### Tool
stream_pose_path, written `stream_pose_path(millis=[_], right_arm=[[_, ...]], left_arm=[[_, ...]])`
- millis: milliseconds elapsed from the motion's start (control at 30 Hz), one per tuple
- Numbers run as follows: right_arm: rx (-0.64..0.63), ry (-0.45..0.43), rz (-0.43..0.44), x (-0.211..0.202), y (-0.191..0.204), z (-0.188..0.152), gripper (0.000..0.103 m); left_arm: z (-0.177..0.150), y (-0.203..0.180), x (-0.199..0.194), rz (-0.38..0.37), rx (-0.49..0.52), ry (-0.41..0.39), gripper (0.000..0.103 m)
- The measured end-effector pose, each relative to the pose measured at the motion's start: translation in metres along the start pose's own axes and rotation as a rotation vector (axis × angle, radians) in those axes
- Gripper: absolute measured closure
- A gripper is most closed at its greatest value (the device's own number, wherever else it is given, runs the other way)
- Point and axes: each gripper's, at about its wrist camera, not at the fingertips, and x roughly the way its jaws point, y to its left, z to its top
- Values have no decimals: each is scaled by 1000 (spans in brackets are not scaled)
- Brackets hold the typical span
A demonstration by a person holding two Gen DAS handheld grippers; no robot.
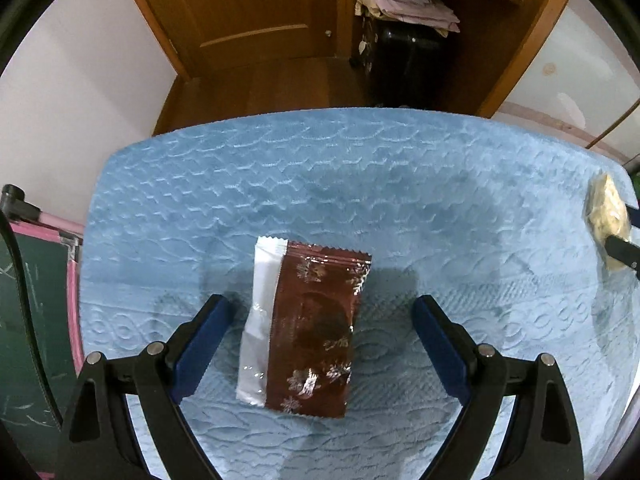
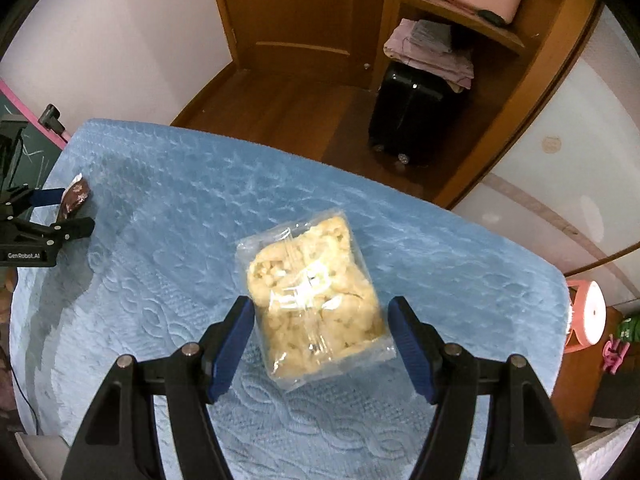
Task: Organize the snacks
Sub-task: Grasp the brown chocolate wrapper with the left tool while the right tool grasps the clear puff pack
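Left wrist view: left gripper (image 1: 320, 312), black frame w/ blue pads, points steeply down at table covered w/ light-blue embossed quilted cloth (image 1: 320, 184). Jaws stand wide apart. Dark-brown foil snack packet w/ silver snowflake print and a white-silver strip along its left side (image 1: 308, 328) lies flat on the cloth betw. the two pads; clear gap each side, wider on the right, pads not touching it. Packet's long axis runs approx 12–6 o'clock, top tilted slightly toward 1 o'clock.

At 3 o'clock in same view, frame edge: clear plastic bag of pale-yellow puffed snack pieces (image 1: 606, 220), w/ dark fingers of the other tool next to it.

Right wrist view: right gripper (image 2: 320, 320), same build, also aimed down at the cloth. Jaws part open, moderately wide. Clear bag lies flat on the cloth betw. the pads, its near half inside the jaw gap. Left pad sits just beside the bag's lower-left edge; contact cannot be confirmed. Right pad stands just clear of the film edge. No grip evident.

At 9 o'clock in this view: left tool w/ the brown packet at its tips. The two snacks lie well apart on the cloth.

Surroundings at 12–1 o'clock: brown wooden door (image 2: 296, 12), black hard-shell suitcase (image 2: 412, 112) w/ folded pink laundry (image 2: 432, 48) on top. Green chalkboard w/ pink frame (image 1: 36, 320) at 9 o'clock, left view
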Motion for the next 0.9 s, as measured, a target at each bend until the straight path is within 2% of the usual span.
stream_pose_path(millis=[300,367,400,433,467,567,700,767,900], right_arm=[[64,-7,48,12,-10,0,31],[74,1,41,11,-9,-2,35],[76,1,34,10,-8,-2,36],[83,8,34,8,-8,-4,37],[87,12,36,6,-7,-7,37],[76,23,15,0,-1,-13,38],[61,18,-11,-17,8,-22,38],[53,8,-16,-31,14,-27,38],[55,-4,-40,-59,22,-37,38]], left_arm=[[-6,9,8,-17,-17,-18,8],[-10,10,6,-18,-20,-29,19],[-13,12,1,-20,-22,-37,32],[-14,12,-2,-20,-23,-44,51],[-15,13,-6,-27,-28,-47,57],[-19,16,-12,-28,-46,-24,59],[-24,14,-29,-14,-40,-34,60],[-27,11,-43,-7,-29,-47,65],[-36,6,-83,-10,-14,-79,66]])
